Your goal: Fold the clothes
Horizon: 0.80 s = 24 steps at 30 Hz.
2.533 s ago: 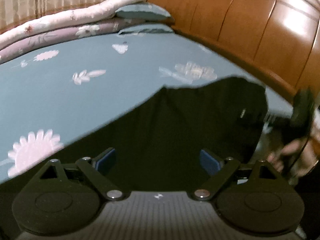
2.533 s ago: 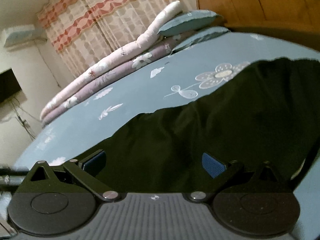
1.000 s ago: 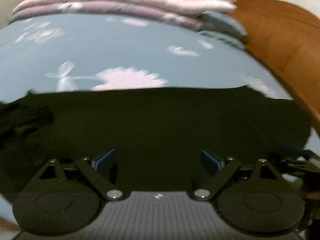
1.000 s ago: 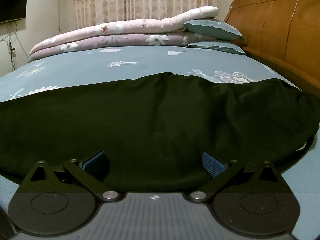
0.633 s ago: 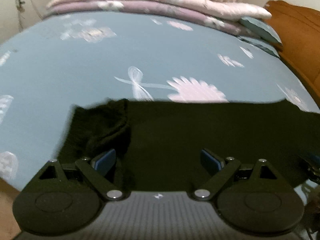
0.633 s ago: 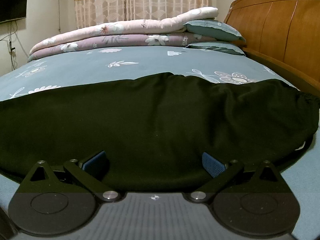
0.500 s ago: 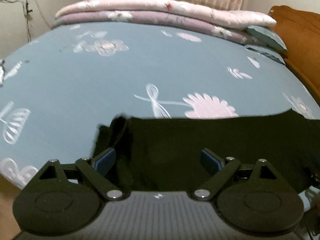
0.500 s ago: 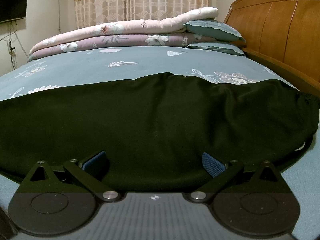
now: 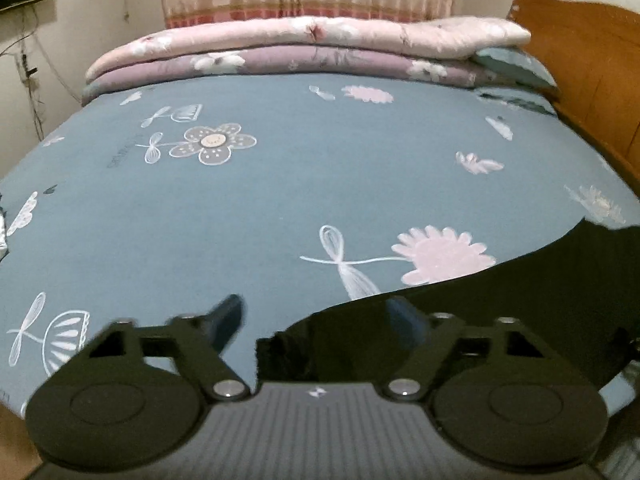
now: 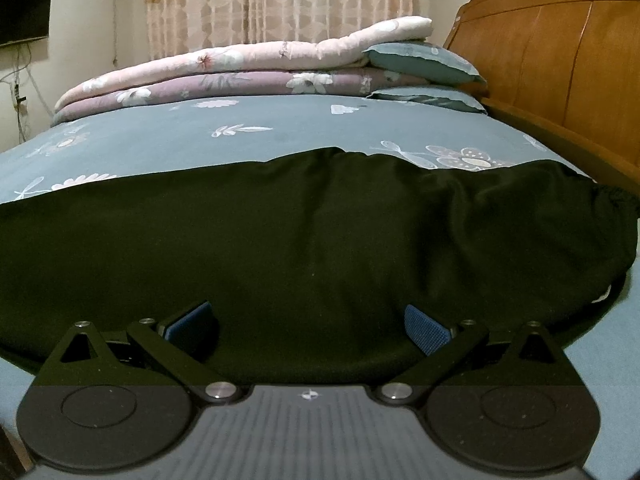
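Observation:
A black garment lies spread flat across the near part of a blue flowered bed sheet. Its gathered waistband is at the right. My right gripper is open and empty, low over the garment's near edge. In the left wrist view the garment's left end fills the lower right. My left gripper is open and empty at that end, its left finger over bare sheet, its right finger over the black cloth.
Folded pink and purple quilts and two blue pillows are stacked at the far side of the bed. A wooden headboard runs along the right. A curtain hangs behind.
My left gripper has swept leftwards along the garment to its left end, so more bare sheet shows. The right gripper has stayed put since one second ago.

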Motion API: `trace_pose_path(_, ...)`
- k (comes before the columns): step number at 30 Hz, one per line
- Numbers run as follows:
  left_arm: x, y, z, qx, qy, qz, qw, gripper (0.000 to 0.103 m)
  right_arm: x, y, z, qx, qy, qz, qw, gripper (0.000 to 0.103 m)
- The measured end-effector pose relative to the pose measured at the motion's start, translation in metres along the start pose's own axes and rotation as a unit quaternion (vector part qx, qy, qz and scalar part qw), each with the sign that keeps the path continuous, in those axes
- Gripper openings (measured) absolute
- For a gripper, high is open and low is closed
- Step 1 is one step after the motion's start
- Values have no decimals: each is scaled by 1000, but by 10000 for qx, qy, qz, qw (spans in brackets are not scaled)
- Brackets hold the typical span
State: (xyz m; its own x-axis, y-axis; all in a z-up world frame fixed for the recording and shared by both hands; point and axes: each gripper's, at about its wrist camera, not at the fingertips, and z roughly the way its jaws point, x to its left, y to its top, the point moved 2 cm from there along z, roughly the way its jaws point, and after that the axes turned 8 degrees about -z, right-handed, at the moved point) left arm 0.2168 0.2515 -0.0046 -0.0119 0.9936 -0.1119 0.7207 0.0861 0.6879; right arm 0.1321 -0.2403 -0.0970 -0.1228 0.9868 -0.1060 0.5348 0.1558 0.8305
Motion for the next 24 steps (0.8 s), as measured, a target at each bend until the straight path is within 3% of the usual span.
trace_pose_path(7,25,-28,56,239,-562,136,9980,58,4,5,-6,124,39,-6,9999,103)
trace_pose_path(9,28,-37,67,313,-645,160,9973,42,8,7,-5,193,-28,-72,9998,103)
trace_pose_path(10,28,-40,70,289,-652,193,9973,27,9,8,-3,224,-52,-104,9997,103)
trace_pose_path(13,28,-41,70,87,-586,275,9979,16,15,12,0,289,-94,-187,9994,103)
trace_pose_path(18,40,-27,55,-424,-757,-22,9962,16,23,18,3,291,-128,-271,9991,103)
trace_pose_path(21,43,-29,63,-280,-787,-64,9965,16,26,19,4,315,-112,-329,9989,103)
trace_pose_path(24,49,-39,77,-13,-570,-160,9982,24,28,18,2,324,-116,-373,9987,103)
